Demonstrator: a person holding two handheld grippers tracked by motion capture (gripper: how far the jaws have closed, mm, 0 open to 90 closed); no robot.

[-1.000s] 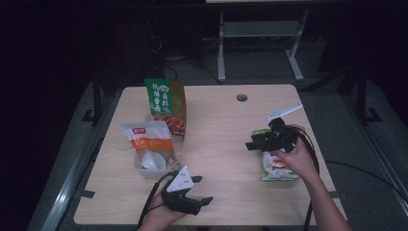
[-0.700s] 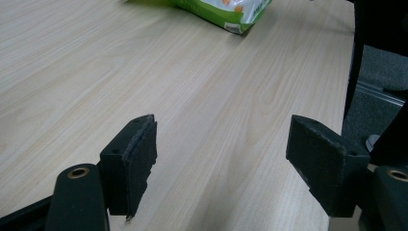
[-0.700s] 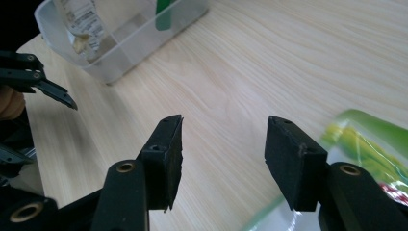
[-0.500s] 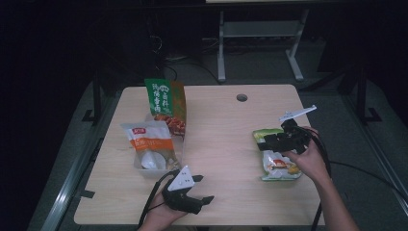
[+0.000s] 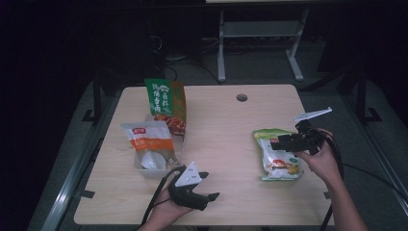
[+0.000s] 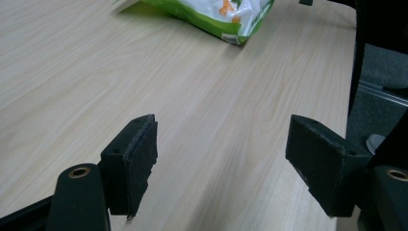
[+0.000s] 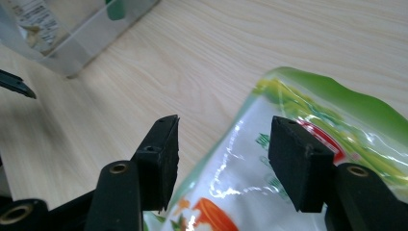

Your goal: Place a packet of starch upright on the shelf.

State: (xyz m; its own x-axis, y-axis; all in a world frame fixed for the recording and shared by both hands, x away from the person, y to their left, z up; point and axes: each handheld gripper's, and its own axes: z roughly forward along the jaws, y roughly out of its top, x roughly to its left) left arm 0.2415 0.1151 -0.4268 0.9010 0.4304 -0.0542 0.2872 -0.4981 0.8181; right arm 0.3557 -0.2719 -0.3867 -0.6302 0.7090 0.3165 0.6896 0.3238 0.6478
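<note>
Right gripper (image 7: 222, 159) over green snack bag (image 7: 308, 144) — both grippers' jaws wide, empty.

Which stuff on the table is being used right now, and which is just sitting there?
Being used:
green snack bag, under the right gripper, whose fingers are open above it

Just sitting there:
tall green packet
orange and white bag
left gripper, open, resting on the table

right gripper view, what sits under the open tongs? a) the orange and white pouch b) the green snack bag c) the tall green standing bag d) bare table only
b: the right gripper has its jaws spread apart and nothing clamped, above the glossy green snack bag lying flat on the wooden table; the high view shows the same bag beside that hand.
</note>
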